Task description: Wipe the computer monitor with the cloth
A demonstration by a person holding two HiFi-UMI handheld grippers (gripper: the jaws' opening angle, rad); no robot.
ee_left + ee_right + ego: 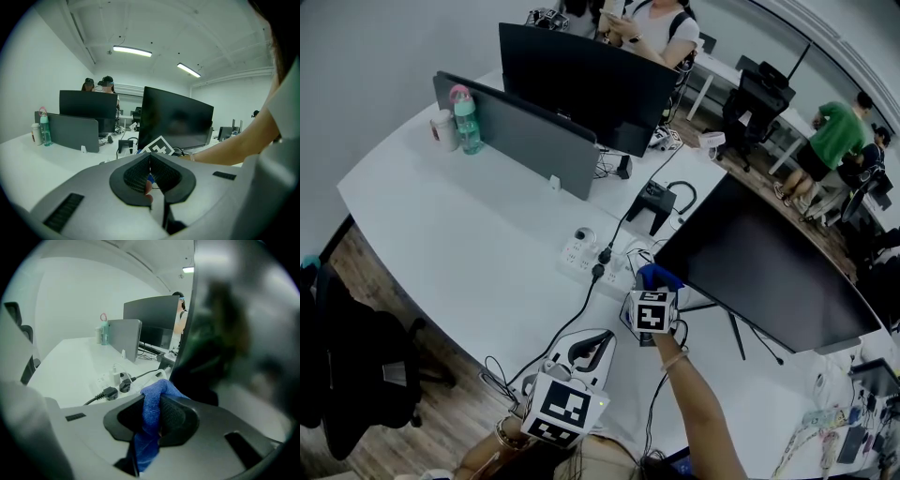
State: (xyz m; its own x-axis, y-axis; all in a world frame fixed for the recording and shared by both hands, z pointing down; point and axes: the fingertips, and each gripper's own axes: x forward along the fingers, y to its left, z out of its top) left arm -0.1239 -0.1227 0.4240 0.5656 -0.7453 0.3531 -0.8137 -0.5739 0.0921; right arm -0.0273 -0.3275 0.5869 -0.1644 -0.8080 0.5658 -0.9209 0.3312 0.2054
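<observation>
My right gripper point(158, 401) is clamped on the blue cloth point(151, 427), and a folded bulge of cloth stands up above the jaws. The computer monitor point(764, 267) rises just beside that bulge, with its near edge filling the right half of the right gripper view. I cannot tell whether cloth and screen touch. My left gripper point(150, 159) has its jaws pressed together with nothing between them. It hangs low and closer to me, over the white desk point(441, 225). Left of the cloth lies a power strip point(584, 253) with a black plug point(598, 273) in it. Farther off stand a grey divider point(520, 131), a second monitor point(581, 80) and a teal bottle point(468, 122).
</observation>
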